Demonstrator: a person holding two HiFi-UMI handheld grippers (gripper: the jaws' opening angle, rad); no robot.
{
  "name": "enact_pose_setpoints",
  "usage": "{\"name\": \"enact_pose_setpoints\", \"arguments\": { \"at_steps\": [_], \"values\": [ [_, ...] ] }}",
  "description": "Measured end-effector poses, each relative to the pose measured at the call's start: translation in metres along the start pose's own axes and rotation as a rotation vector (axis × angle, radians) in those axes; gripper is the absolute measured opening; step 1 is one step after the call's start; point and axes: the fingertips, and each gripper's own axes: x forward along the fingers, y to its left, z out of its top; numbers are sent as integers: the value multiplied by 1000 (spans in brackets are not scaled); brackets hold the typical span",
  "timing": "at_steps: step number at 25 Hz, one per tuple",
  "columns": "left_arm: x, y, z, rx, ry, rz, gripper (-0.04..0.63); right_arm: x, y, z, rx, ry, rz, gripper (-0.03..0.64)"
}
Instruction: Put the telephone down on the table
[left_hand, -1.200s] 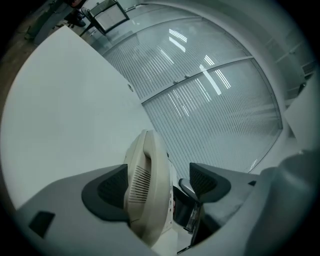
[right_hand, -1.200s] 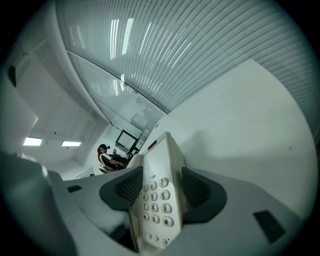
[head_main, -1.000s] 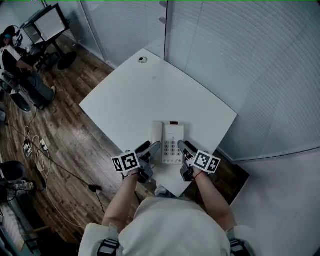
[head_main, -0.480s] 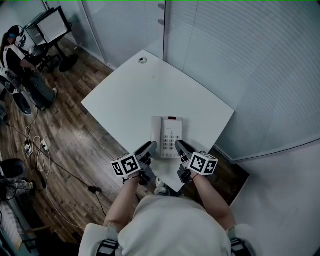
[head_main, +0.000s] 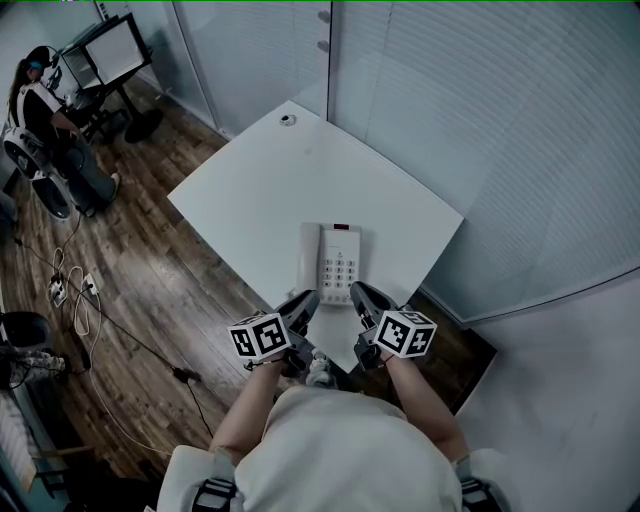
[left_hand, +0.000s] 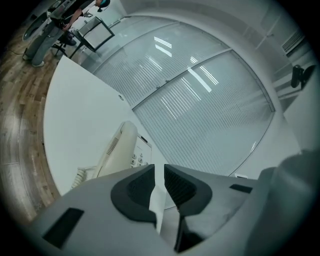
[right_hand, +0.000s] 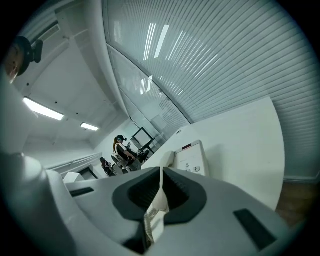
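Two hand-held grippers, one telephone, one white table.

Telephone (head_main: 338, 262): pale desk set, lying flat on the table (head_main: 285, 190) towards the corner nearest the person, keypad up, handset in its cradle on the set's left side. It is free of both grippers.

Left gripper (head_main: 304, 302): tips over the table's near corner, just short of the telephone's near left end and apart from it. Its jaws have just been closing and now stand all but together, with only a narrow slit between the dark pads and nothing in it.

Right gripper (head_main: 360, 297): level with the left, just short of the telephone's near right end, not touching it. Its jaws have just been closing and now meet, gripping nothing. The telephone shows beyond them, further up the table.

Surroundings: glass partition with blinds (head_main: 470, 120) behind the table; wood floor (head_main: 130, 270); a seated person (head_main: 45, 110) at a far desk.
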Motion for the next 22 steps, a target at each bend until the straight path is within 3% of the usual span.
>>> {"name": "enact_pose_setpoints", "arguments": {
  "at_steps": [22],
  "values": [
    [-44, -75, -58, 60, -12, -15, 64, -97, 38, -21, -78, -35, 37, 31]
  ]
}}
